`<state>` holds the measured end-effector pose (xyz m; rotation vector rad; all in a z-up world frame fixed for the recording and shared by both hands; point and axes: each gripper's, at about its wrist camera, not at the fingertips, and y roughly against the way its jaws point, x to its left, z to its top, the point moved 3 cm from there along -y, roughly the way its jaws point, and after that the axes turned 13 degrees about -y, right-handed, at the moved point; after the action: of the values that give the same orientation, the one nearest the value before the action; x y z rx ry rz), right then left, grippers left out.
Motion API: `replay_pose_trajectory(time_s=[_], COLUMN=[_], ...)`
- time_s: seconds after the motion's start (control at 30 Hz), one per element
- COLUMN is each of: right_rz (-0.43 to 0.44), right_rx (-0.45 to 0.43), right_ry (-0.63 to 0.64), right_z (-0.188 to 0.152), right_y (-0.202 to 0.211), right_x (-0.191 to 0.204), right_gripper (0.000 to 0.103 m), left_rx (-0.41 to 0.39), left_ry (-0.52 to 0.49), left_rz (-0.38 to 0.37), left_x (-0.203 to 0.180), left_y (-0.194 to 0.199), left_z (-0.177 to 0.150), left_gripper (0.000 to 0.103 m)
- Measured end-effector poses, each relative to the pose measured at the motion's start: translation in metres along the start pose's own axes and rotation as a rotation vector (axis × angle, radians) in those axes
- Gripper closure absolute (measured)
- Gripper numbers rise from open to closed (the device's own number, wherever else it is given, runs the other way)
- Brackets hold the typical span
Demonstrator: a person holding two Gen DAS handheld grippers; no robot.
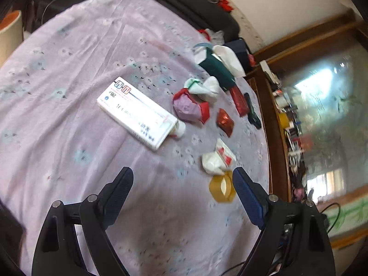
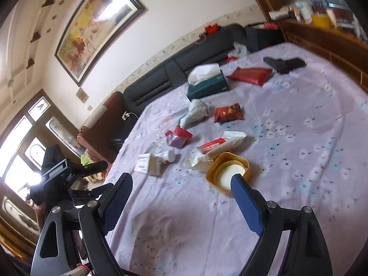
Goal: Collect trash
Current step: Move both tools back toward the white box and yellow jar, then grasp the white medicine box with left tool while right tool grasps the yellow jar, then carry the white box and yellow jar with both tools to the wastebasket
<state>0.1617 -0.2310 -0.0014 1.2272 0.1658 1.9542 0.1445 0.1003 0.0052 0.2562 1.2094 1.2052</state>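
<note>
Trash lies scattered on a bed with a lilac flowered sheet point(image 1: 69, 69). There is a flat white box point(image 1: 138, 112), a crumpled red and purple wrapper point(image 1: 188, 108), a wad of white tissue point(image 1: 204, 87), a small red packet point(image 1: 225, 122), a torn white and red wrapper point(image 1: 217, 158) and a yellow hexagonal tub point(image 1: 222, 187). My left gripper point(image 1: 184, 172) hangs open over bare sheet, with the tub just beside its right finger. My right gripper point(image 2: 181, 177) is open too, and the yellow tub point(image 2: 227, 172) is partly hidden behind its right fingertip. Nothing is between either pair of jaws.
A green tissue box point(image 2: 207, 87), a long red packet point(image 2: 250, 74) and a black object point(image 2: 285, 63) lie farther back. A dark padded headboard point(image 2: 161, 78) and a wooden ledge point(image 2: 322, 39) with clutter border the bed. At the left edge a hand holds a black device point(image 2: 55, 168).
</note>
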Motion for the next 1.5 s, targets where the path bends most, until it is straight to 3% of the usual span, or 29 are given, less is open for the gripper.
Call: replay_pose_trajectory(time_s=[0.13, 0.27, 0.47, 0.63, 0.67, 0.73, 0.83, 0.9, 0.97, 1.07, 1.1, 1.13, 1.17, 1.2, 1.27, 1.47, 1.5], right_rz=[-0.012, -0.036, -0.037, -0.037, -0.034, -0.041, -0.113, -0.159, -0.226, -0.32, -0.343, -0.367, -0.401, -0.404, -0.371, -0.33, -0.327], right_rx=[0.057, 0.099, 0.199, 0.263, 0.274, 0.284, 0.279, 0.276, 0.276, 0.254, 0.249, 0.242, 0.229, 0.229, 0.236, 0.2, 0.195], right_ry=[-0.012, -0.035, -0.096, -0.053, -0.039, 0.01, 0.093, 0.147, 0.203, 0.237, 0.245, 0.257, 0.265, 0.254, 0.211, 0.166, 0.161], right_z=[0.016, 0.03, 0.044, 0.029, 0.023, 0.01, -0.008, -0.018, -0.028, -0.035, -0.036, -0.037, -0.036, -0.036, -0.036, -0.041, -0.041], right_y=[-0.034, -0.063, -0.104, -0.11, -0.108, -0.103, -0.1, -0.102, -0.108, -0.116, -0.116, -0.116, -0.115, -0.113, -0.106, -0.083, -0.081], right_x=[-0.018, -0.036, -0.065, -0.061, -0.058, -0.048, -0.036, -0.028, -0.023, -0.02, -0.019, -0.018, -0.017, -0.019, -0.021, -0.019, -0.019], right_gripper=[0.013, 0.013, 0.013, 0.012, 0.012, 0.012, 0.012, 0.012, 0.012, 0.015, 0.017, 0.026, 0.032, 0.032, 0.032, 0.032, 0.032], left_rx=[0.02, 0.021, 0.061, 0.077, 0.082, 0.074, 0.05, 0.035, 0.032, 0.058, 0.069, 0.077, 0.077, 0.073, 0.065, 0.045, 0.043], left_ry=[0.052, 0.084, 0.148, 0.095, 0.082, 0.051, -0.009, -0.045, -0.099, -0.119, -0.103, -0.091, -0.087, -0.085, -0.078, -0.056, -0.056], left_rz=[0.062, 0.177, 0.234, 0.309, 0.317, 0.323, 0.326, 0.337, 0.378, 0.404, 0.397, 0.39, 0.387, 0.386, 0.367, 0.396, 0.405], left_x=[0.014, 0.032, 0.052, 0.044, 0.042, 0.038, 0.026, 0.019, 0.013, 0.02, 0.026, 0.029, 0.032, 0.036, 0.039, 0.046, 0.046], left_y=[-0.029, -0.056, -0.079, -0.081, -0.08, -0.076, -0.061, -0.048, -0.041, -0.046, -0.049, -0.054, -0.056, -0.057, -0.059, -0.059, -0.06], left_z=[0.02, 0.04, 0.056, 0.057, 0.054, 0.047, 0.037, 0.031, 0.028, 0.03, 0.031, 0.033, 0.034, 0.036, 0.039, 0.047, 0.048], left_gripper=[0.016, 0.016, 0.017, 0.019, 0.025, 0.026, 0.043, 0.074, 0.084, 0.084, 0.079, 0.076, 0.067, 0.048, 0.031, 0.032, 0.041])
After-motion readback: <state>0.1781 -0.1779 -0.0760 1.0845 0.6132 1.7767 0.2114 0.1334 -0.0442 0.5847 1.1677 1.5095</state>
